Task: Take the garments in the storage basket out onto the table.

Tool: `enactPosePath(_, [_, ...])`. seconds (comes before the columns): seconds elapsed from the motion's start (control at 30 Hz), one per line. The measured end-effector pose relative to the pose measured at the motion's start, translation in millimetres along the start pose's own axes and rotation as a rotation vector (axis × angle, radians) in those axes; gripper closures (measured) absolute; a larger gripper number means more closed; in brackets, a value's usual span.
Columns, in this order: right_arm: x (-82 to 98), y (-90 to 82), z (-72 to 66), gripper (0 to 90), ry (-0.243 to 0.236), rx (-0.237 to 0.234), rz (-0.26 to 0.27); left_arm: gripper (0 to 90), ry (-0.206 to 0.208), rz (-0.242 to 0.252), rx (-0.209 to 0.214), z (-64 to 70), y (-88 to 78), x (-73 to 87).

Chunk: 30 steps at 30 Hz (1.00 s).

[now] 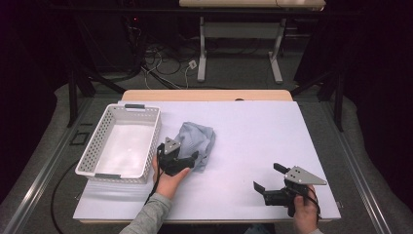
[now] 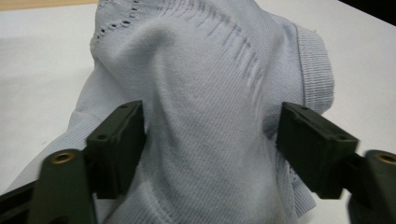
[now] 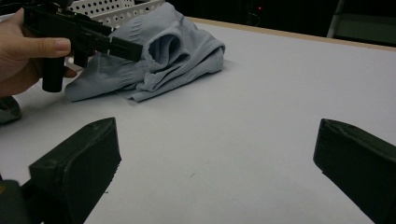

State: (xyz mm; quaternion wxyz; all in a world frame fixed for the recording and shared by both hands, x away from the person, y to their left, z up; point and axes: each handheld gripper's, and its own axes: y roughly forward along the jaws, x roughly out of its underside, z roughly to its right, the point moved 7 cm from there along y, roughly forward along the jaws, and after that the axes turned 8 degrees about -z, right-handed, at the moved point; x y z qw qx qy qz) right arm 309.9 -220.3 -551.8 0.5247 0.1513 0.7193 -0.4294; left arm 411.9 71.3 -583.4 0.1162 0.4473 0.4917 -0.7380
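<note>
Pale grey-blue knit fabric: a crumpled garment [image 1: 198, 140] lies on the white table [image 1: 253, 131], a little left of centre and just right of the white perforated basket [image 1: 119, 144]; the two are close but whether they touch cannot be told. Heaped, not flat; in the high view it reads as an irregular lump with folds running toward its near edge. Left gripper view gives the surface detail: fine ribbed knit, a row of small eyelet holes [image 2: 119, 21] near the top, a line of short slit-like openwork marks [image 2: 238, 46] running diagonally down the raised fold, and a ribbed band [image 2: 317, 74] along the right margin. The right gripper view shows the garment [image 3: 159, 60] from the side, with a rolled opening at its top and thin layered edges spread on the table toward the camera. Left gripper [image 1: 190, 161] sits at the near-left edge of the heap, held in a hand [image 1: 168, 178] with a grey sleeve [image 1: 146, 217]. Its jaws stand apart, one on each side of a raised fold of the knit [image 2: 205, 130]; left jaw pad touches the cloth, right jaw pad is at the fold's edge, contact there uncertain. Not clamped. Right gripper [image 1: 269, 177] is at the near-right of the table, well apart from the garment, jaws spread wide with bare table between them [image 3: 215, 158].
</note>
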Motion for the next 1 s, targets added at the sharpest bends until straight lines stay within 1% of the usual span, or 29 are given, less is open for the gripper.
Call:
enactPosePath(0.03, [0.1,-0.1,-0.1,0.4,0.003,0.000,-0.001,18.8,-0.006,0.005,0.001,0.9,0.6,-0.5])
enactPosePath(0.07, [0.0,-0.2,-0.1,0.4,0.003,-0.001,-0.001,17.3,-0.003,-0.004,0.001,1.3,0.0,-0.4])
enactPosePath(0.17, [0.2,-0.8,-0.2,0.4,0.003,0.008,-0.007,15.1,-0.005,-0.003,0.001,2.8,-0.7,-1.5])
enactPosePath(0.2, [-0.1,-0.5,-0.6,0.4,0.003,0.001,0.000,13.5,-0.009,-0.001,0.004,3.5,-0.9,-1.9])
enactPosePath(0.27, [0.3,-0.9,-0.2,0.4,0.003,0.007,-0.007,6.9,-0.028,0.008,0.008,4.6,-1.1,-2.8])
enactPosePath(0.3, [-0.1,-0.6,-0.4,0.4,0.003,0.002,0.000,3.5,-0.043,0.000,0.008,5.3,-1.5,-2.7])
enactPosePath(0.33, [-0.1,-0.7,-0.4,0.4,0.002,0.000,0.000,0.1,-0.048,-0.001,0.011,5.7,-2.3,-3.3])
enactPosePath(0.37, [-0.1,-0.7,-0.4,0.4,0.001,0.000,0.001,0.3,-0.050,0.002,0.016,6.5,-3.1,-3.9])
enactPosePath(0.4, [-0.1,-0.8,-0.4,0.4,0.002,0.001,0.001,0.3,-0.046,-0.009,0.027,7.4,-5.2,-4.4])
enactPosePath(0.43, [-0.1,-0.8,-0.4,0.4,0.001,0.001,0.001,0.3,-0.055,-0.002,0.032,8.9,-6.1,-5.2])
enactPosePath(0.47, [0.0,-0.9,-0.3,0.4,0.002,0.002,-0.001,0.3,-0.046,-0.008,0.037,9.3,-8.4,-5.8])
enactPosePath(0.5, [0.0,-1.0,-0.3,0.4,0.003,0.002,-0.002,0.3,-0.053,0.001,0.040,10.5,-10.1,-7.0])
enactPosePath(0.53, [0.0,-1.0,-0.5,0.4,0.004,0.001,-0.001,0.3,-0.048,0.001,0.043,11.1,-12.6,-8.0])
enactPosePath(0.57, [-0.1,-1.1,-0.4,0.4,0.003,0.002,-0.001,0.3,-0.055,-0.001,0.049,12.6,-15.3,-8.7])
enactPosePath(0.67, [0.0,-0.9,-0.3,0.4,0.008,0.003,-0.001,0.3,-0.043,0.011,0.075,16.9,-24.6,-11.9])
enactPosePath(0.8, [0.1,-1.4,-0.7,0.4,-0.001,0.005,-0.003,0.3,-0.025,0.024,0.109,21.9,-36.7,-13.9])
enactPosePath(0.93, [-0.1,-1.3,-0.1,0.4,-0.001,0.005,0.002,0.3,0.002,0.039,0.130,24.7,-49.4,-13.9])
enactPosePath(1.0, [-0.1,-1.4,0.0,0.4,-0.003,0.005,0.002,0.3,0.009,0.047,0.139,26.3,-55.6,-13.3])
